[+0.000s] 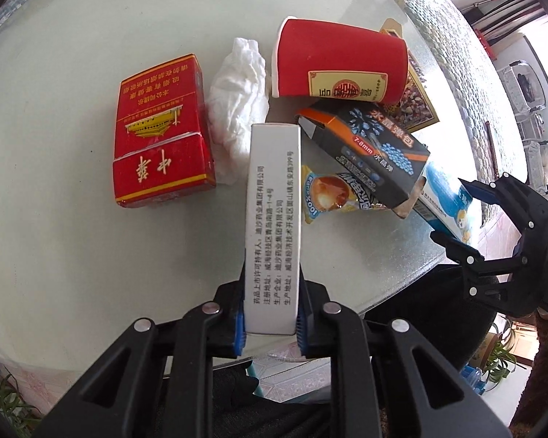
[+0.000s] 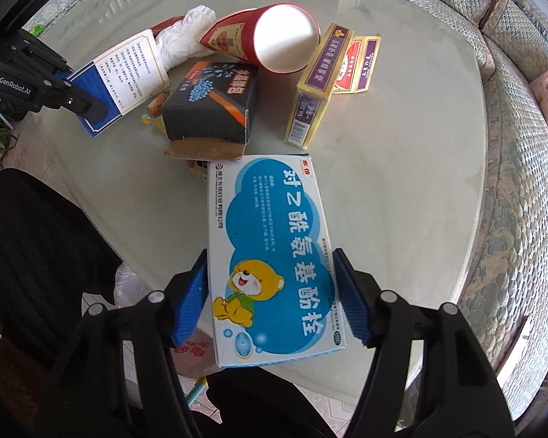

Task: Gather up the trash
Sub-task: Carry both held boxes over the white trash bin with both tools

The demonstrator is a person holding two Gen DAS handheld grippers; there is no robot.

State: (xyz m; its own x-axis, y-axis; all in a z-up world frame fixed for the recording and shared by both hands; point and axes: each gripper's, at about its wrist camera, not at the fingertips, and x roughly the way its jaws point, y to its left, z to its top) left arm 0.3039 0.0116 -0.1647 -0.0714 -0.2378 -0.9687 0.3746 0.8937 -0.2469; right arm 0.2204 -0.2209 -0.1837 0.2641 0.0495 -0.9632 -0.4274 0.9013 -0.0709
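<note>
Gripping a narrow white box, the left gripper is clenched; the right gripper clasps a blue medicine box (bear printed on it).

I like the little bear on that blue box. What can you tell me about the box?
The blue and white box is a flat cardboard medicine carton, printed with a cloud shape, large Chinese characters and a yellow bear in a green shirt. It looks intact and closed. The right gripper holds it by its long sides between blue ribbed fingers, over the glass table's near edge.

wrist views – steeply down, close – shared table
</note>
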